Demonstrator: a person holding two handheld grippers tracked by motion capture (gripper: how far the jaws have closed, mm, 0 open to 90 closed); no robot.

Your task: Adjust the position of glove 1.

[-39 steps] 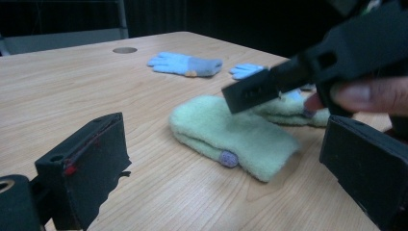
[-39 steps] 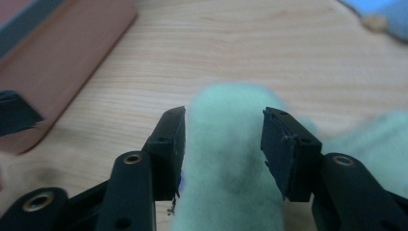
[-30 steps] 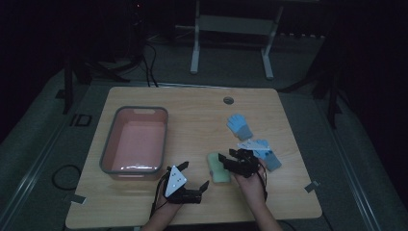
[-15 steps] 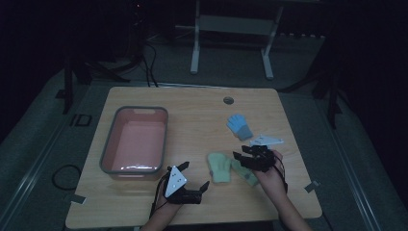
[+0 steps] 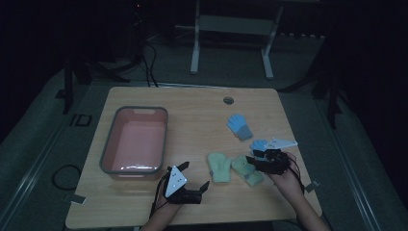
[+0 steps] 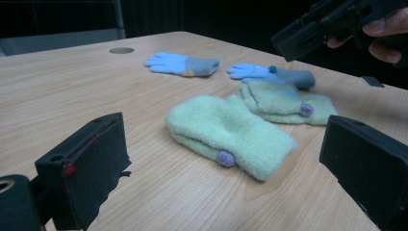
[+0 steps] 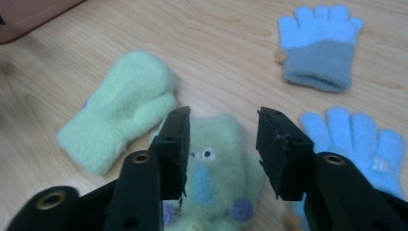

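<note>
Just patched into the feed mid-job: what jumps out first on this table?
Two green mittens lie side by side near the front edge, and the right tool hangs above the one with a face, jaws just closing but not yet touching it. Behind them lie two blue gloves, and a pink tub sits at the left.

Dim room, most light falling on a light wooden table (image 5: 144, 211) with rounded corners and a round cable grommet (image 5: 228, 100) near its far edge. The floor (image 5: 43, 159) is grey carpet, with dark cables (image 5: 62, 175) looping at the left of the table and small pale tape marks (image 5: 77, 198) near the table's front corners. Behind the table stands a pale metal desk frame (image 5: 231, 29) with two legs, dark stands (image 5: 70, 72) to the left and right, and the far background goes black.
</note>
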